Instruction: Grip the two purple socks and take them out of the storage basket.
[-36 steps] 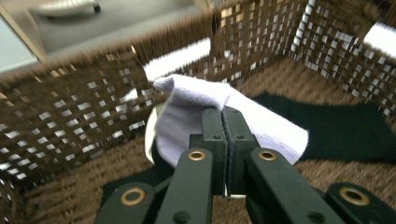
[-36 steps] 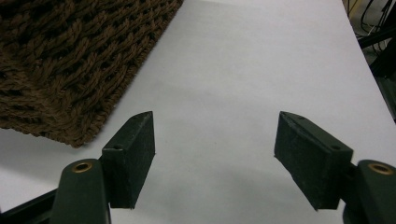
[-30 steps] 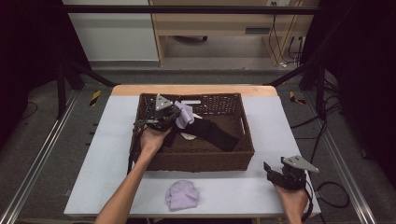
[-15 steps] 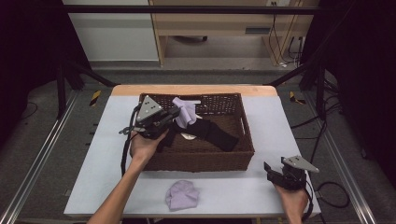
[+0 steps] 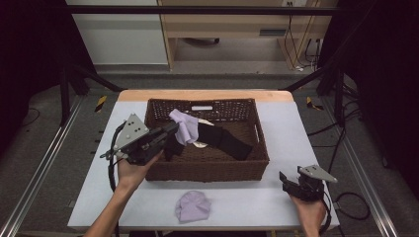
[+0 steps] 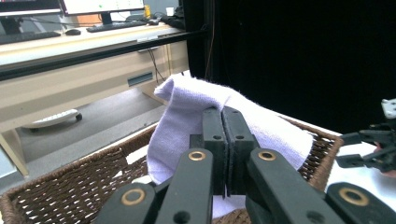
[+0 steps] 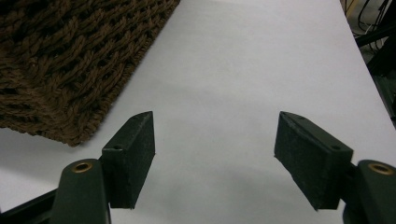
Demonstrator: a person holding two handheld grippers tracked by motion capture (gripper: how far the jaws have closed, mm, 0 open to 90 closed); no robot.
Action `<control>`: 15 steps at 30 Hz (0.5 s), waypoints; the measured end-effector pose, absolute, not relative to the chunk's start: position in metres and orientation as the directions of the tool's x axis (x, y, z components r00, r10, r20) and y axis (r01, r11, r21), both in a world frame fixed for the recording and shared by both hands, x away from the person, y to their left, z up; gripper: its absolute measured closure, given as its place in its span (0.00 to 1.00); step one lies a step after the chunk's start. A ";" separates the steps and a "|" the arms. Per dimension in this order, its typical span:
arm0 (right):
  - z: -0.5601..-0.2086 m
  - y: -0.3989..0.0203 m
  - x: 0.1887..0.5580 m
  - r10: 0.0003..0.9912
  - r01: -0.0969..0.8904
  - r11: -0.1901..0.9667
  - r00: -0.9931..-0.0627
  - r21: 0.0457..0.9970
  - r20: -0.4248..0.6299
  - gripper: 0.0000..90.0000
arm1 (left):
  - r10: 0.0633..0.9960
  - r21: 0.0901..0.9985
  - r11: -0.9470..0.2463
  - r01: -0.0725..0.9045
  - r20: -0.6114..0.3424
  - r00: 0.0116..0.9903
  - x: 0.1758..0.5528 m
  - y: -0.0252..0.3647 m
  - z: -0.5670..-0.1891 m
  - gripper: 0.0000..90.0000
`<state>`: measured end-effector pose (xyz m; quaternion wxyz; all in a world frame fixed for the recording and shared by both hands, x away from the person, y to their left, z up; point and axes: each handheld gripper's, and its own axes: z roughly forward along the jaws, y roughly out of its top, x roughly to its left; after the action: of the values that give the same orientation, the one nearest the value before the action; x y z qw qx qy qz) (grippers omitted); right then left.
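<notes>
Lilac knit, a small folded cloth point(image 5: 193, 206), lies on the white table point(image 5: 247, 197) nearest the person, between the two hands. The right gripper point(image 5: 291, 181) rests with its jaws spread wide, nothing between them, just beside the wicker basket point(image 5: 207, 170). The left gripper point(image 5: 170, 132) pinches a lilac sock point(image 5: 184, 127) above the basket's left end; beyond it a black garment point(image 5: 225, 140) lies inside.
</notes>
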<state>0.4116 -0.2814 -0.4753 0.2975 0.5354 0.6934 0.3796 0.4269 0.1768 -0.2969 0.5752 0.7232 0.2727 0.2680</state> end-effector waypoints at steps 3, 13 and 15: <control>-0.475 -0.281 0.411 0.968 0.517 0.138 -0.250 0.845 -0.005 0.32 | 0.690 0.978 -0.196 0.073 0.085 0.719 0.413 0.180 -0.297 0.98; -0.475 -0.281 0.411 0.969 0.515 0.138 -0.249 0.846 -0.007 0.32 | 0.656 0.979 -0.201 0.042 0.103 0.748 0.374 0.192 -0.299 0.98; -0.475 -0.281 0.411 0.969 0.516 0.137 -0.248 0.846 -0.006 0.32 | 0.650 0.977 -0.208 0.046 0.103 0.753 0.368 0.193 -0.303 0.98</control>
<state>0.4105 -0.2812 -0.4750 0.2982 0.5358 0.6926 0.3799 0.3685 0.1933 -0.3025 0.5829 0.7327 0.2373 0.2590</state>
